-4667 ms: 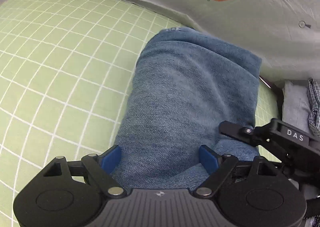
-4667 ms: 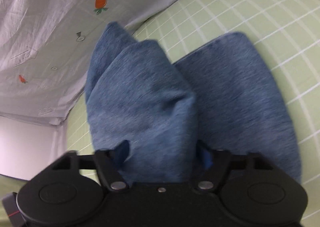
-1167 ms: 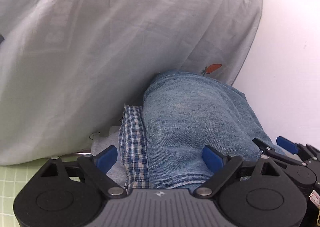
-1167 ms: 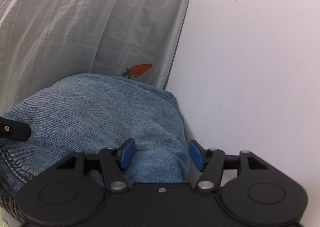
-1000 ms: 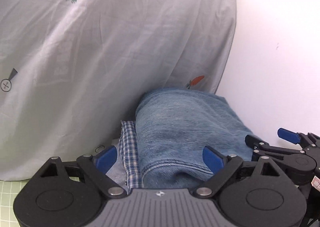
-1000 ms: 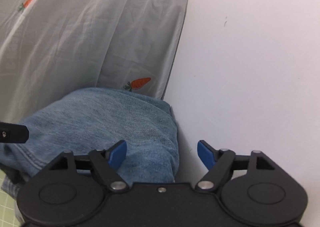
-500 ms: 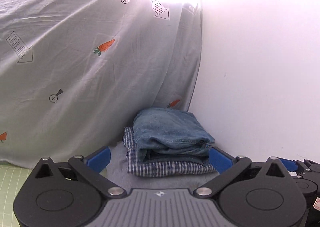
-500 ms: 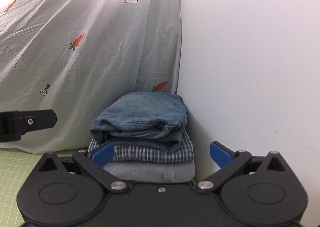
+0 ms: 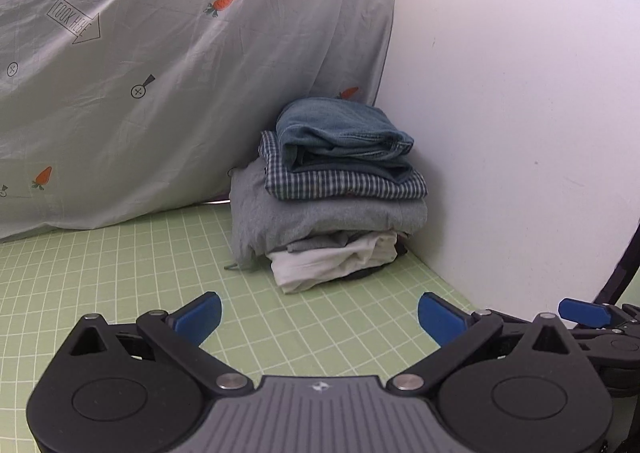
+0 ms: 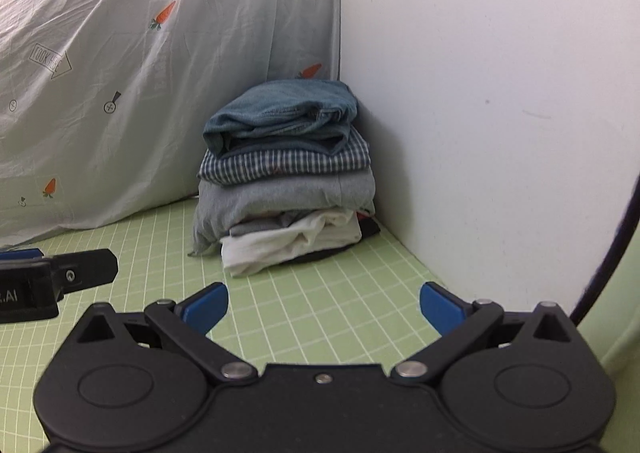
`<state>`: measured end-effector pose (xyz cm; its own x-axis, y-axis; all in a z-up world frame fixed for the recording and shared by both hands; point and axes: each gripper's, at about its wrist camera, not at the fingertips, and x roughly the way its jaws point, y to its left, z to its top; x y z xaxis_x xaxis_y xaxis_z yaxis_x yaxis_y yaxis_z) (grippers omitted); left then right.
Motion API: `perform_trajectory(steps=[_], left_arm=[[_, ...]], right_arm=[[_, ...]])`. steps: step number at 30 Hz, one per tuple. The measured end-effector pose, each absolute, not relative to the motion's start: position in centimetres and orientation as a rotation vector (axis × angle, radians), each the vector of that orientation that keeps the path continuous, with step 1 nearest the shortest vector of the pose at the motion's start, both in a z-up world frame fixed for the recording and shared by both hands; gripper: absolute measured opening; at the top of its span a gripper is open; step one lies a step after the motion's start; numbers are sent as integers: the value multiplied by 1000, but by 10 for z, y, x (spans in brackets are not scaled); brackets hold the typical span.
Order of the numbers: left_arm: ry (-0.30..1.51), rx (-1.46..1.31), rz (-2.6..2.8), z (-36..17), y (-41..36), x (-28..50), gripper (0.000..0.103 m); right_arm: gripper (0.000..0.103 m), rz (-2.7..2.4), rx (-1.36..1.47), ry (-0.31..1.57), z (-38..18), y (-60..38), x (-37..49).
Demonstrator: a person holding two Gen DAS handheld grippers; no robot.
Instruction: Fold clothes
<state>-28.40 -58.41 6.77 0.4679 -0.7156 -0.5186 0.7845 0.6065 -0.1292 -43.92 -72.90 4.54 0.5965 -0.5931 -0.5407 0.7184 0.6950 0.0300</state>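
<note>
We judge the step in hand to be the end of a placement: the jeans (image 9: 340, 133) sit on top of the stack (image 10: 286, 181) in the corner, where the white wall (image 9: 500, 113) meets the curtain (image 9: 140, 73), and both tools are empty. To do it well we would draw both grippers straight away from the pile without brushing it, since it leans a little and the lower layers bulge out at the front, and then look for any garment left to fold; none shows on the mat (image 9: 120, 273). The curtain is thin grey cloth, creased, printed with carrots and arrows. The mat is pale green with a white grid, flat and smooth. The stack runs, top down, from thick blue denim with a rounded fold and visible seams, to a checked shirt (image 10: 284, 163) with a crisp edge, a soft grey knit (image 9: 328, 213) that sags over the left side, and a white garment (image 10: 292, 241), rumpled, with something dark beneath it. The left gripper (image 9: 319, 315) has its blue pads (image 9: 198, 315) spread wide with only mat between them; the right gripper (image 10: 323, 307) is likewise released and holds nothing.
</note>
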Motion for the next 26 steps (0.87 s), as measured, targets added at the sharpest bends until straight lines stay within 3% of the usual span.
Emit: perform_trajectory(steps=[26], left_arm=[[607,208,-931,48,-572,-304,103]], right_arm=[[103,-756,294,601,27,-714,-458]])
